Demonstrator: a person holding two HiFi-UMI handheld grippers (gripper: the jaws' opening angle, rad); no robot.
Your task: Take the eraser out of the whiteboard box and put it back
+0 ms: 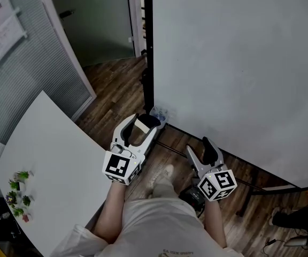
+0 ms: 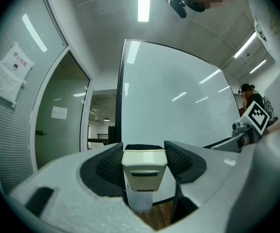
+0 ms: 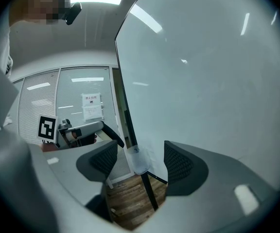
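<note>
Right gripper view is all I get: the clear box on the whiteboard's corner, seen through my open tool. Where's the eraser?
Observer: The left tool is shut on the eraser, cream with black felt. The left gripper view shows it held squarely in the middle.
Operator: How near the box is it?
Observer: In the head view, the eraser's end appears just short of the whiteboard box, over the wooden floor, and not inside it.
</note>
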